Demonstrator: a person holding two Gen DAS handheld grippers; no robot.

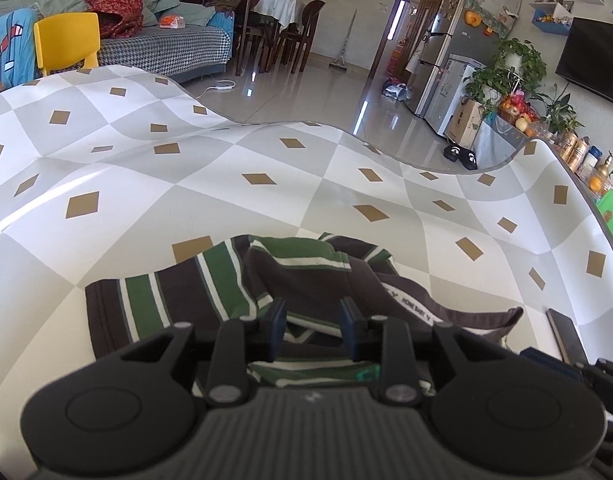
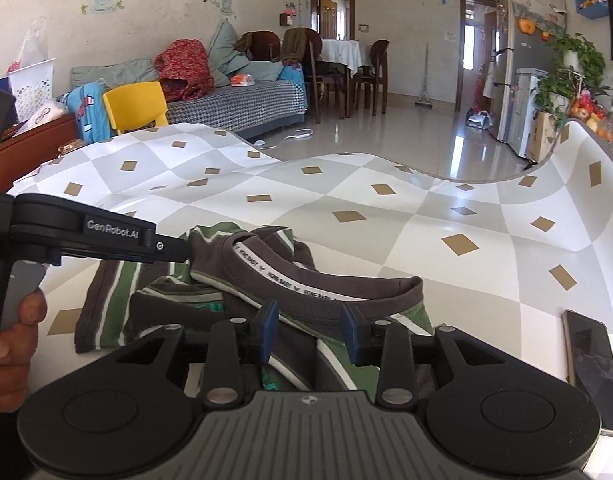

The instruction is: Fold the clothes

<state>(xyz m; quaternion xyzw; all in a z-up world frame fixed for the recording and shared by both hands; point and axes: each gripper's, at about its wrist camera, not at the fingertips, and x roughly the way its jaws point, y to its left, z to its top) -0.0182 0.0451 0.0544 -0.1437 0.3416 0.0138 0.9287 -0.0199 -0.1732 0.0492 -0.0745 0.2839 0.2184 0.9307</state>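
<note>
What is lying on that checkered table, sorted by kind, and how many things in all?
Striped garments: 1
Phones: 1
Handheld grippers over the garment: 2, the left gripper and the right gripper
Total: 4 things on or over the table

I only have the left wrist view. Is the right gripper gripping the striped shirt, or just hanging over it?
Observer: The right gripper is open. The striped shirt's brown neckband lies just beyond its fingertips, unpinched.
Operator: What's the dark edge at my right?
Observer: A phone, flat on the table, right of the shirt.
Operator: How does my left gripper look from there?
Observer: The left gripper comes in from the left, its tip at the shirt's far folds.
</note>
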